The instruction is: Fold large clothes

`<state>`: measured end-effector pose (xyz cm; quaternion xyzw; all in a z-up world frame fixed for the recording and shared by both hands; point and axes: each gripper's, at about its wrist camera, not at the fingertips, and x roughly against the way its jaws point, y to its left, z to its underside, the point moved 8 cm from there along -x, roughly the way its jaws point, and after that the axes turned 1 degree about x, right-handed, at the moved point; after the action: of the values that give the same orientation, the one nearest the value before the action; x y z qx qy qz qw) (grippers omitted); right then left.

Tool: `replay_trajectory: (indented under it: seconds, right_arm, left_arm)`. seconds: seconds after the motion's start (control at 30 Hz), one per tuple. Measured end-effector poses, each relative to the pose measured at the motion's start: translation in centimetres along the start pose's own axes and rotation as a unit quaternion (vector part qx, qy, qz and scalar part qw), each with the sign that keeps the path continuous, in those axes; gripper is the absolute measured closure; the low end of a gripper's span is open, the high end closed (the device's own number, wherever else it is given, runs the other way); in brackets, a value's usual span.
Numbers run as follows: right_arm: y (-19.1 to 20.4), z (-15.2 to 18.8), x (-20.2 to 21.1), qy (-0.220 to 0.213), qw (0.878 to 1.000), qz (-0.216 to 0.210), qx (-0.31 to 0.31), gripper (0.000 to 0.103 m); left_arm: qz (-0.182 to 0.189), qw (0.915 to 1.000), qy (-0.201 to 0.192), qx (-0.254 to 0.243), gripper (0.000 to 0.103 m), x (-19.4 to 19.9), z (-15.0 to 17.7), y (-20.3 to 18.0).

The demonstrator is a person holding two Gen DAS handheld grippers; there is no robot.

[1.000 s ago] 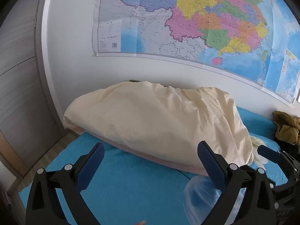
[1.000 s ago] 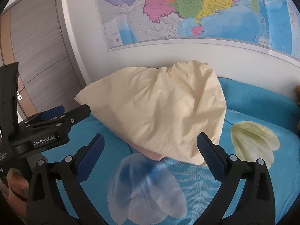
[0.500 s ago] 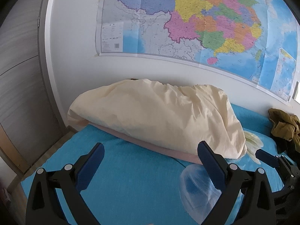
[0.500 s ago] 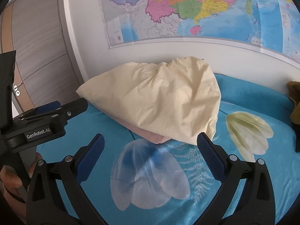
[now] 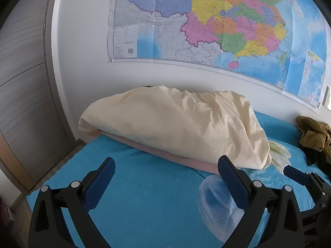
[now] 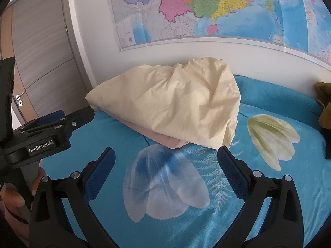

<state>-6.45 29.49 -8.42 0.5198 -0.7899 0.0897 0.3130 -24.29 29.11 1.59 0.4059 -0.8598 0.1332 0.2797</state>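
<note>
Two tools (image 5: pixel 165 171) (image 6: pixel 165 165), one cream bundle (image 5: pixel 182 124), one map (image 5: pixel 217 24), perhaps two garments (image 5: pixel 314 132).

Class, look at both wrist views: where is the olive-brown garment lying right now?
The olive-brown garment lies crumpled at the far right of the blue bed cover, against the wall, right of the cream bundle.

A bed (image 5: pixel 144 196) covered in a turquoise sheet printed with large pale flowers and fern fronds is sitting against the white wall. A cream-yellow bundle of bedding (image 5: pixel 178 124) is lying on a pink folded layer (image 6: pixel 163 139) near the wall. An olive-brown garment (image 5: pixel 314 133) (crumpled, beside something dark) is resting at the bed's right edge.
</note>
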Motion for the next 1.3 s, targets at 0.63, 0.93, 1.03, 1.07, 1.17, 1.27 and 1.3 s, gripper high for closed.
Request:
replay_trajectory:
  seconds: [0.63,0.93,1.03,1.07,1.17,1.27,1.3]
  right_arm:
    - [0.4,0.3,1.1,-0.008,1.0,-0.001,0.009,0.006]
    - [0.6,0.5,1.3,-0.009,1.0,-0.001,0.009,0.006]
    - [0.7,0.6,1.4,-0.008,1.0,-0.002,0.009,0.006]
    - [0.7,0.6,1.4,-0.008,1.0,-0.002,0.01,0.006]
    - [0.9,0.8,1.5,-0.006,1.0,-0.004,0.012,0.006]
    - [1.1,0.9,1.7,-0.006,1.0,-0.003,0.011,0.006]
    - [1.1,0.9,1.8,-0.007,1.0,-0.003,0.011,0.006]
  left_arm:
    - [-0.003,0.9999,-0.007,-0.008,0.007,1.4,0.7,-0.6]
    - [0.001,1.0,-0.005,-0.004,0.007,1.5,1.1,-0.7]
    - [0.0,1.0,-0.005,-0.004,0.007,1.5,1.2,-0.7]
    - [0.0,1.0,-0.004,-0.003,0.007,1.6,1.3,-0.7]
    - [0.001,1.0,-0.003,-0.002,0.007,1.7,1.6,-0.6]
    - [0.0,1.0,-0.003,-0.001,0.007,1.9,1.8,-0.6]
    - [0.001,1.0,-0.002,-0.001,0.007,1.8,1.7,-0.6]
